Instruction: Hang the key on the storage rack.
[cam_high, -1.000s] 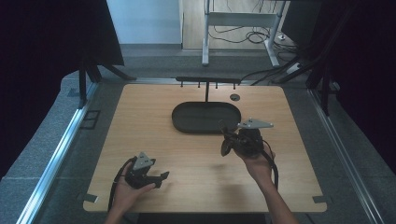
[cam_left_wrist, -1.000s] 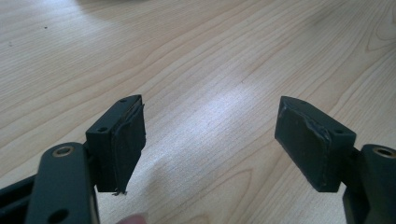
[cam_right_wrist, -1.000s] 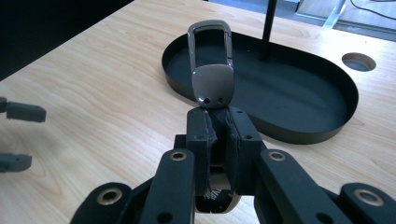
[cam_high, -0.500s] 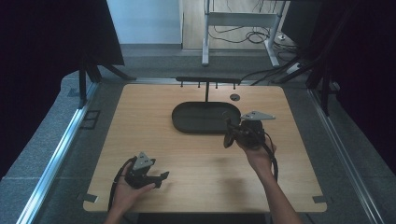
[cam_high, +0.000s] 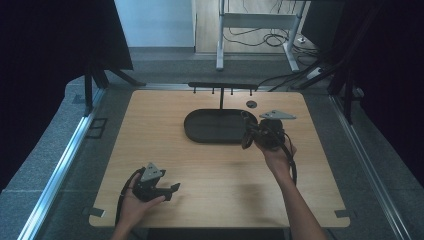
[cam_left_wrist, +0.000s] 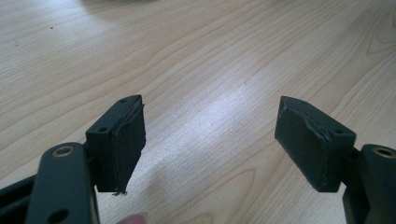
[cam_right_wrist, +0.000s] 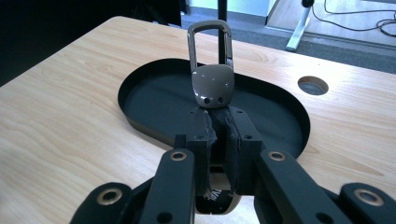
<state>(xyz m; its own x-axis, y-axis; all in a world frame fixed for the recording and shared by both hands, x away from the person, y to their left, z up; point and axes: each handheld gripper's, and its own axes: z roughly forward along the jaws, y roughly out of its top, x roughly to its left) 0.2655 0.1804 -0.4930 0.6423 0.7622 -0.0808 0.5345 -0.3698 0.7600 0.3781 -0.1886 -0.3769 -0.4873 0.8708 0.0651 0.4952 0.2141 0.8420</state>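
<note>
A grey-brown metal carabiner clip (cam_right_wrist: 211, 60) sticks up out of my right gripper (cam_right_wrist: 219, 123), whose pads are shut on its lower end. In the high view that right gripper (cam_high: 246, 131) hovers at the right end of the black oval tray (cam_high: 210, 127), jaws pointing left toward it. The tray (cam_right_wrist: 140, 93) lies just beyond the clip, and its inside looks bare. My left gripper (cam_high: 175, 189) rests near the table's front left edge. Its jaws stand wide apart (cam_left_wrist: 210, 135) over bare wood with nothing between them.
A thin black rack with several small hooks (cam_high: 222, 87) rises on a post behind the tray. A round cable hole (cam_high: 251, 104) sits in the tabletop at the back right. The wooden table (cam_high: 150, 140) ends at metal rails left and right.
The right hand has carried the clip away from the person and slightly right, up to the tray's right end. The left hand has stayed where it was.
</note>
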